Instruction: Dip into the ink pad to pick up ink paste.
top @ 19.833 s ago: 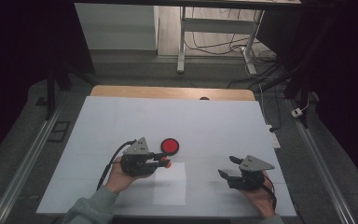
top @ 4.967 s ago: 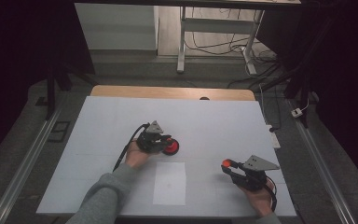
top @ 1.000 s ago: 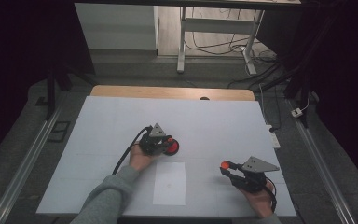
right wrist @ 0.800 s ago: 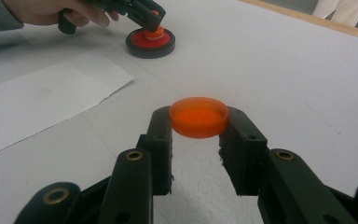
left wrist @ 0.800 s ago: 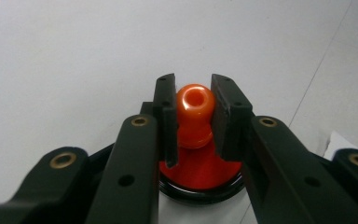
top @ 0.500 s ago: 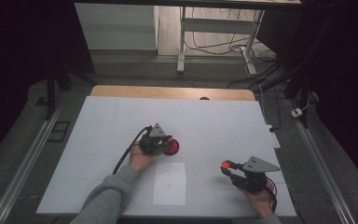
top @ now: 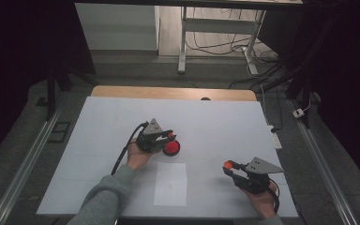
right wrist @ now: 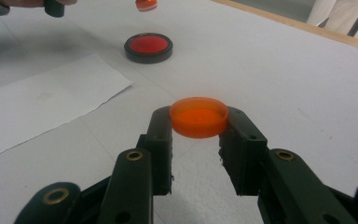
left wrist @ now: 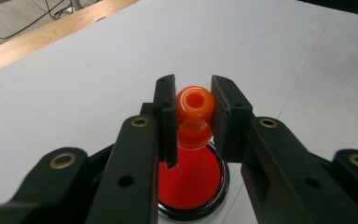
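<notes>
Left claw (left wrist: 189,116): clamped on an orange knob-topped stopper (left wrist: 195,112), raised just above the dish.
Stopper: between the jaws, its rounded top with a hole facing the camera, its wider base below.
Dish (top: 171,147): round, black-rimmed with a red inside, on the white table (top: 225,122), just under the left claw.
Right claw (right wrist: 196,123): gripping an orange round cap (right wrist: 199,116) by its sides, held level near the table's right front.
Paper sheet (top: 170,183): flat on the table between the two hands.

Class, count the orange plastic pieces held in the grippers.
2: an orange knobbed stamp piece between the left gripper's jaws above the red ink pad, and a round orange plastic cap in the right gripper.
</notes>
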Tool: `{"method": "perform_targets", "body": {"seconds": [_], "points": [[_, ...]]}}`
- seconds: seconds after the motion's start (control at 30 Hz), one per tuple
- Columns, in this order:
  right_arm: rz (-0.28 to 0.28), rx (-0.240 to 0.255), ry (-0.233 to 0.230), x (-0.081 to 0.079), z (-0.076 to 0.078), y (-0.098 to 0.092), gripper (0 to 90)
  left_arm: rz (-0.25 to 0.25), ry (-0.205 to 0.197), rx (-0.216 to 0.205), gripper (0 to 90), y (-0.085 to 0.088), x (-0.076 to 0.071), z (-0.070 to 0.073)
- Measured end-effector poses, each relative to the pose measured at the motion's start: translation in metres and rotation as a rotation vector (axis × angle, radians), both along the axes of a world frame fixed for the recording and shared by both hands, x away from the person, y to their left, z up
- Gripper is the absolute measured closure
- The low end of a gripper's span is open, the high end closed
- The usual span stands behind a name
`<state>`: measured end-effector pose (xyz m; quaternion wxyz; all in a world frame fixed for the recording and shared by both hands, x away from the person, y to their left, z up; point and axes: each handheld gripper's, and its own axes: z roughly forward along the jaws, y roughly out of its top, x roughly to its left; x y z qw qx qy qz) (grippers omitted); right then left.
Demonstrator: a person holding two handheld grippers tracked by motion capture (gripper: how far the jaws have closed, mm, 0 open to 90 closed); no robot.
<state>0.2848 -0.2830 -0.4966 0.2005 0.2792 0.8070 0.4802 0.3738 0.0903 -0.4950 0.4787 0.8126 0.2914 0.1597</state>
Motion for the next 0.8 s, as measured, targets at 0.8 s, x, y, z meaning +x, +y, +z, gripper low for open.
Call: {"method": "perform_targets", "body": {"seconds": [0.8], "points": [[-0.013,0.006,0.009,0.005,-0.002,-0.006,65.0,-0.075,0.037,-0.109,73.0,0.026,-0.014,0.028]]}}
